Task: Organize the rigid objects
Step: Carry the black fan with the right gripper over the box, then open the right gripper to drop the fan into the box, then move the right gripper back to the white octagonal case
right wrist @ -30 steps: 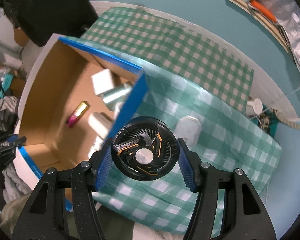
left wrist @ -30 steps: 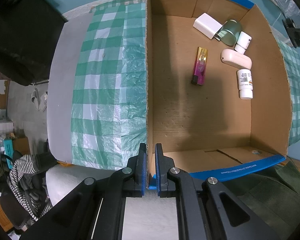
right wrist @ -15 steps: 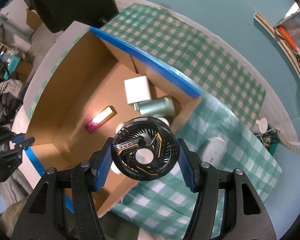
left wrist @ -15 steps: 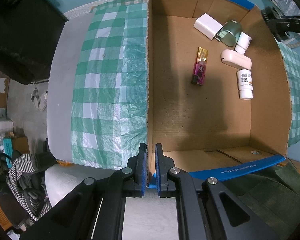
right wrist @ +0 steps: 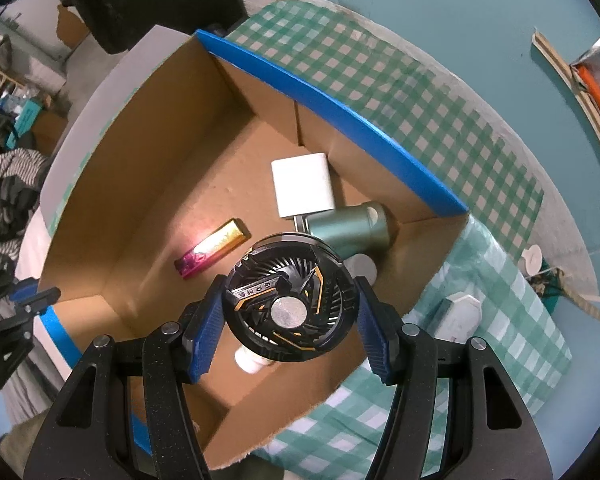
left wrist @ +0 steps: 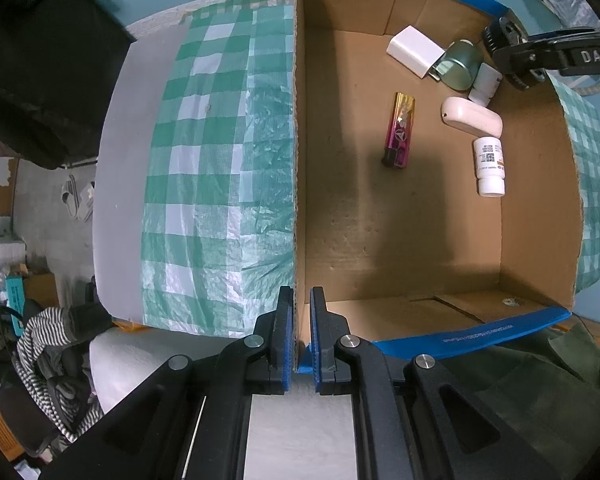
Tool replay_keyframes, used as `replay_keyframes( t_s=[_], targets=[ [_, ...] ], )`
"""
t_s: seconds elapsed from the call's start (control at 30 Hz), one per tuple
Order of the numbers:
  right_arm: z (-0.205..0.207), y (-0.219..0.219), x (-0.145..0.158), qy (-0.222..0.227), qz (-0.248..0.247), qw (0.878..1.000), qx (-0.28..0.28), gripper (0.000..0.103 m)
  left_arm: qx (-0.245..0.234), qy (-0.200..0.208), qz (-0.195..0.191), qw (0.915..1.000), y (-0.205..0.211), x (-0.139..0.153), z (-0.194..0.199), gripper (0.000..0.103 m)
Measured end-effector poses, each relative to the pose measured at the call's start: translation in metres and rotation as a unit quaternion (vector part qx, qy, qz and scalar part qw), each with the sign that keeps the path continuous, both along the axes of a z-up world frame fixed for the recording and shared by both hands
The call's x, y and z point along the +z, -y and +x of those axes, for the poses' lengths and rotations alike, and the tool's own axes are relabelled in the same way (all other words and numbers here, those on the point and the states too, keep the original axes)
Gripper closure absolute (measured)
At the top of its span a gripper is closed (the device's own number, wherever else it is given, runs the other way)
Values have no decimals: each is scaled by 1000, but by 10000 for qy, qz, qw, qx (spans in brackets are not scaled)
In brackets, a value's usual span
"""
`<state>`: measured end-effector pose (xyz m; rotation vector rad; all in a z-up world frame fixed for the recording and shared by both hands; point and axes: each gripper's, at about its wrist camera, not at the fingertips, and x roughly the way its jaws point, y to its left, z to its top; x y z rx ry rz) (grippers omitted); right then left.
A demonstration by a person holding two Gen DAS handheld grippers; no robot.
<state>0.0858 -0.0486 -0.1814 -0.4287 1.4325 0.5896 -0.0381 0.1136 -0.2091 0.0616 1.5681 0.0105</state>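
Our left claw [left wrist: 298,336] is pinched tight on the box [left wrist: 296,160] wall at its near left corner. The left and near floor of the box is bare; the lighter [left wrist: 398,130] and bottles sit far right. Our right claw [right wrist: 288,312] squeezes the round fan [right wrist: 290,300]. A second ago the fan was over the cloth [right wrist: 500,280]; now it hangs over the box's right side.

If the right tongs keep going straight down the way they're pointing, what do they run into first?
Probably the white bottle lying on the cardboard box floor. The right tongs hold the round black fan directly over it, so the fan would likely touch first. Depth is unclear.
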Motion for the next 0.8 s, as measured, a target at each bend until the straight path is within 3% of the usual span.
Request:
replay_keyframes(
  t_s=[0.3,0.47,0.57,0.8],
  targets=[
    [1,9,0,4,4,10000,-78,41,-16,2,1,10000,0,0,0,95],
    [-1,21,12,50,155,9997,-188,41,0,0,-3,10000,-1,0,0,95],
    [0,31,24,132,277,9991,-308,33,2,-8,-7,10000,0,0,0,95],
    [6,56,41,207,456,9968,-626,33,-15,-16,16,10000,0,0,1,95]
  ],
)
